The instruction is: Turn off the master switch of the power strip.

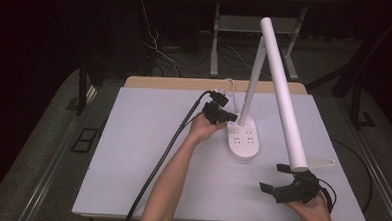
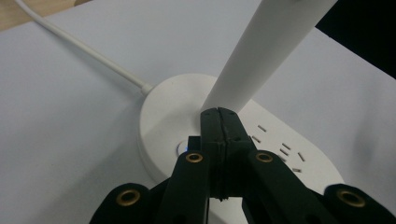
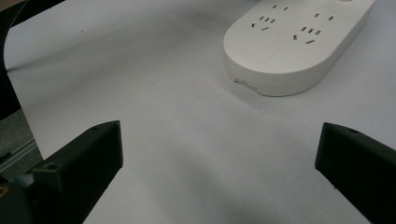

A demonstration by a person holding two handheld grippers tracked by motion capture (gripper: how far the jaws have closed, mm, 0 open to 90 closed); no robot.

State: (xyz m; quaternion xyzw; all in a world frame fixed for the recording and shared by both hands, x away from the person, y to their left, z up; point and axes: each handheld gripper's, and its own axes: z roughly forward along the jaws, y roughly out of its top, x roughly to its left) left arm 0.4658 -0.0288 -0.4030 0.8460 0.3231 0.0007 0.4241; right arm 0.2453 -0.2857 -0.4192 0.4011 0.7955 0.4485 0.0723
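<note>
Nearest, right gripper (image 1: 277,178) hovers with jaws wide open over the counter (image 1: 132,153); left gripper (image 1: 232,115), jaws closed on nothing, touches the lamp base (image 1: 243,140) beside its pole (image 1: 251,83).

A lab: bare test table (image 1: 147,153) (cables (image 1: 156,48) trailing behind)

Closed left gripper (image 2: 218,114) hides where lamp stem (image 2: 261,51) joins base (image 2: 163,112)
</note>
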